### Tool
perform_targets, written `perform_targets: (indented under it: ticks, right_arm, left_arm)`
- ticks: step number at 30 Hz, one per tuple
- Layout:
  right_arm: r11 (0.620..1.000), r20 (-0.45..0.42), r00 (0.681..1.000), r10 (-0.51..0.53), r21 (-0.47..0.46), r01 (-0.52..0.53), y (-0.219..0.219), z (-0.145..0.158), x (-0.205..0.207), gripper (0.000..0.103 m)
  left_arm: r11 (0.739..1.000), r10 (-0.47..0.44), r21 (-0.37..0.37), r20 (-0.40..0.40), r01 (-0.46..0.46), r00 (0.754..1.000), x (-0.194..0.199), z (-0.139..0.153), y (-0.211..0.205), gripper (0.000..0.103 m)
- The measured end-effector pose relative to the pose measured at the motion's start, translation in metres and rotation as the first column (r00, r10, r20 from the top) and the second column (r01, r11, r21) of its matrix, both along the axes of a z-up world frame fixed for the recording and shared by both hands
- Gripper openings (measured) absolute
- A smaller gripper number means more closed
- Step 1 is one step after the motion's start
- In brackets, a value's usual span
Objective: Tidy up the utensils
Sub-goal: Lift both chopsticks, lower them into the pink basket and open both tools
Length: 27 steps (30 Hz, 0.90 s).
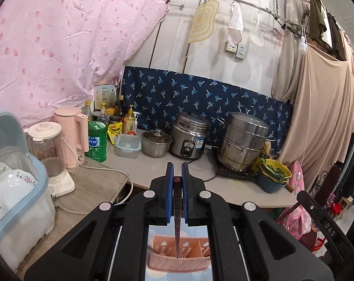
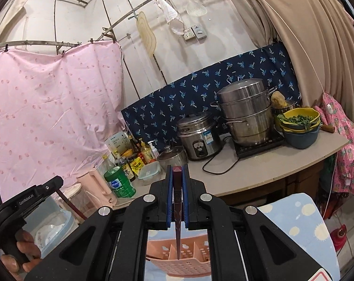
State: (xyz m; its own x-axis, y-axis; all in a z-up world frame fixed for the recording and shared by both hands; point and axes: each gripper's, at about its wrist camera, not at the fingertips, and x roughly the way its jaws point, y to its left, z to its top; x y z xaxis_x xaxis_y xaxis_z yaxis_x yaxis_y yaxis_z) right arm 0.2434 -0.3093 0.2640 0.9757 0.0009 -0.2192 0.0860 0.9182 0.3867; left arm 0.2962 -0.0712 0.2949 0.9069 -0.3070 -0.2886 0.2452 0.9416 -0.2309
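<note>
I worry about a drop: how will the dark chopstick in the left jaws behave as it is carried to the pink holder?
The chopstick looks stiff and thin, probably light. The blue pads grip only its thick end, so the long tapered tip may swing or pivot. Its glossy surface could slip above the holder.

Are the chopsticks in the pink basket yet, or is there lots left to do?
Not yet. The left gripper is shut on one dark chopstick and the right gripper on another chopstick. Both tips hang above the pink utensil basket. The basket compartments that show look empty, so nothing seems put away so far. Still to do: lower both chopsticks into a compartment and let go.
</note>
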Motion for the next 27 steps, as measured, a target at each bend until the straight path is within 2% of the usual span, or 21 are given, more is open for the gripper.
perform_targets:
  ticks: [5,14,20,22,23,25,26,27]
  right_arm:
    - [1.0,-0.049,0.999,0.011,0.003,-0.011,-0.001,-0.025,0.03,0.007]
    - [0.999,-0.172,0.984,0.053,0.019,-0.051,0.004,-0.091,0.06,0.007]
    - [0.998,-0.194,0.979,0.061,-0.01,-0.064,0.013,-0.099,0.062,0.011]
    - [0.998,-0.189,0.98,0.06,-0.014,-0.063,0.014,-0.096,0.058,0.014]
    - [0.998,-0.184,0.981,0.057,-0.015,-0.061,0.015,-0.094,0.055,0.015]
    - [0.998,-0.171,0.984,0.057,-0.01,-0.059,0.016,-0.091,0.047,0.024]
    - [0.998,-0.165,0.985,0.058,-0.01,-0.06,0.017,-0.088,0.041,0.026]
    - [0.998,-0.162,0.985,0.06,-0.011,-0.062,0.018,-0.087,0.037,0.027]
  left_arm:
    - [1.0,0.01,0.03,-0.021,-0.009,1.0,0.023,-0.02,-0.009,0.007]
    - [0.998,0.018,0.069,-0.145,-0.008,0.989,0.056,-0.092,-0.01,0.007]
    - [0.995,0.026,0.096,-0.178,-0.009,0.984,0.057,-0.114,-0.01,0.008]
    - [0.995,0.029,0.099,-0.181,-0.011,0.983,0.054,-0.116,-0.008,0.011]
    - [0.994,0.036,0.104,-0.183,-0.017,0.982,0.051,-0.117,-0.007,0.016]
    - [0.993,0.047,0.112,-0.181,-0.026,0.982,0.045,-0.117,-0.005,0.026]
    - [0.993,0.052,0.116,-0.177,-0.031,0.983,0.041,-0.117,-0.003,0.034]
    - [0.992,0.057,0.123,-0.17,-0.036,0.984,0.035,-0.117,-0.003,0.038]
